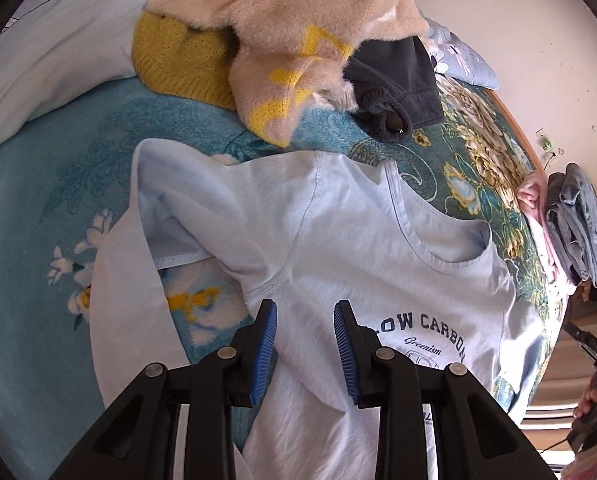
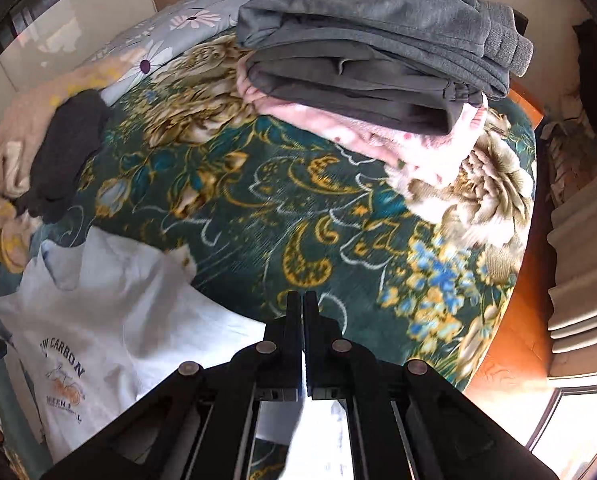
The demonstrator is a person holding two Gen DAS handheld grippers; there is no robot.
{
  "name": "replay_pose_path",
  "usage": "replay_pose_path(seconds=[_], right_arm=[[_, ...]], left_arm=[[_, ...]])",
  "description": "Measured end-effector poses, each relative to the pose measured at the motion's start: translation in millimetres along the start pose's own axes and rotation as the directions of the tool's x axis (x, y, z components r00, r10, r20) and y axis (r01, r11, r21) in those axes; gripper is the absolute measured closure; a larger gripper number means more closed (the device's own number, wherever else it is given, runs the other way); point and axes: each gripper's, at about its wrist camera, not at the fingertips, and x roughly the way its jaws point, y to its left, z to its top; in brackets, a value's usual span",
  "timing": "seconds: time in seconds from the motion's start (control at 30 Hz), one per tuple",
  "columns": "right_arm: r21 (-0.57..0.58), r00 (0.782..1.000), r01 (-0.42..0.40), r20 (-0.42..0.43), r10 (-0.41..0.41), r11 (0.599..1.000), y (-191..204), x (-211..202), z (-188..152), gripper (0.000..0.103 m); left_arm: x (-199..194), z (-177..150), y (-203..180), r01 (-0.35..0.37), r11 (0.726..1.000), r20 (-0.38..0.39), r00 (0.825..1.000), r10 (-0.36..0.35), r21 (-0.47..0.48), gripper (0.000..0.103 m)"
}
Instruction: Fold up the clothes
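Observation:
A light blue T-shirt (image 1: 338, 240) printed "LOW CARBON" lies crumpled and face up on the floral bed blanket (image 1: 38, 200), one sleeve folded over. My left gripper (image 1: 305, 312) hovers open just above its chest, blue pads apart with nothing between them. In the right wrist view the shirt (image 2: 118, 300) spreads to the lower left. My right gripper (image 2: 302, 300) is shut, with pale shirt fabric running up between its fingers. That right gripper (image 1: 578, 336) also shows at the far right edge of the left wrist view, held by a hand.
An unfolded heap sits at the back: a beige fuzzy sweater (image 1: 298, 20), a yellow knit (image 1: 170, 60), a dark grey garment (image 1: 398, 76). A folded stack of grey and pink clothes (image 2: 378, 40) rests near the bed's wooden edge (image 2: 510, 340). A pale quilt (image 1: 38, 40) lies at the left.

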Motion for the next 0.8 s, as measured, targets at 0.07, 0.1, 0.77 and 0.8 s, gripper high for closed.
replay_pose_path(seconds=[0.07,0.1,0.77,0.8], right_arm=[[0.016,1.0,-0.003,-0.012,0.003,1.0,-5.2,9.2,5.9,0.102],[0.025,1.0,-0.011,-0.018,0.012,1.0,-7.2,13.8,8.0,0.102],[-0.312,0.961,-0.268,-0.159,0.228,0.911,155.2,101.1,39.0,0.065],[-0.318,0.962,-0.261,-0.166,0.217,0.911,156.7,105.0,38.6,0.065]], left_arm=[[2.3,10.8,-5.1,-0.006,1.0,0.009,1.0,0.006,0.015,0.07],[5.1,19.6,-9.4,-0.013,0.999,0.016,1.0,0.013,0.034,0.07],[128.4,120.0,-77.1,-0.202,0.78,-0.032,0.961,0.273,0.593,0.044],[130.2,120.8,-76.5,-0.202,0.779,-0.035,0.961,0.275,0.594,0.044]])
